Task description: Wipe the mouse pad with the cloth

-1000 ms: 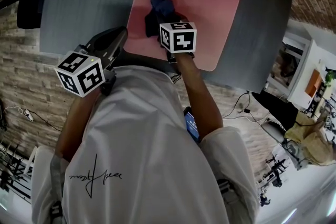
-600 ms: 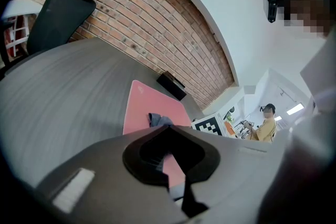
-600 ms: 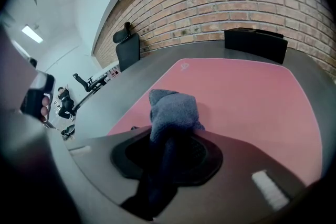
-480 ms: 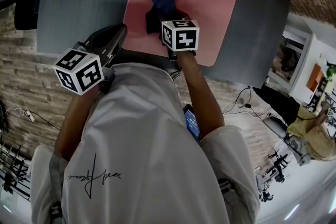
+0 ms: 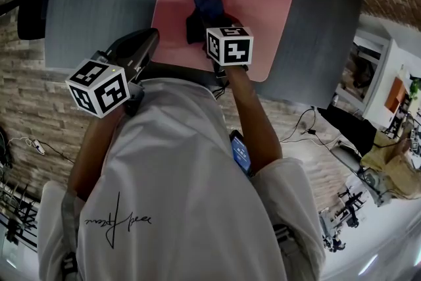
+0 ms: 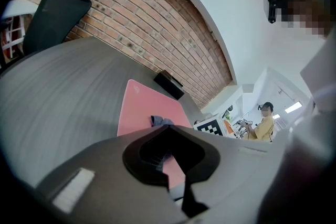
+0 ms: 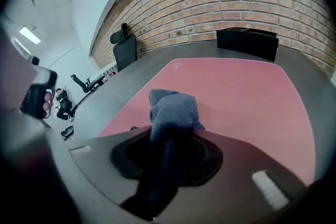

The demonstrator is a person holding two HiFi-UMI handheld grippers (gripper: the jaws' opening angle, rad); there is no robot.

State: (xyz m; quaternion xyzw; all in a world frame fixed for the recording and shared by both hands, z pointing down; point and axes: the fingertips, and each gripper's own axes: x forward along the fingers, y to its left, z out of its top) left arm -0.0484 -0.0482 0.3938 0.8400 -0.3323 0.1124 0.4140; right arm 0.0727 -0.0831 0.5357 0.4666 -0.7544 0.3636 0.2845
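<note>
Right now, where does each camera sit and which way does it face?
Head view: on the person's head, looking steeply down at the mouse pad and cloth; shirt, arms and marker cubes show.
Left gripper view: on the left gripper, beside the mouse pad's near left corner, facing across the table toward the brick wall.
Right gripper view: on the right gripper, over the mouse pad, facing the brick wall; jaws clamp the cloth.
Shared: all see mouse pad and cloth.

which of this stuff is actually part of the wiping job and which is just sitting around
In the job:
- pink mouse pad
- blue cloth, resting on the pad
- right hand-held gripper, shut on the cloth

Just around:
- left hand-held gripper, shut, empty, left of the pad
- black box at the table's far edge
- black office chair
</note>
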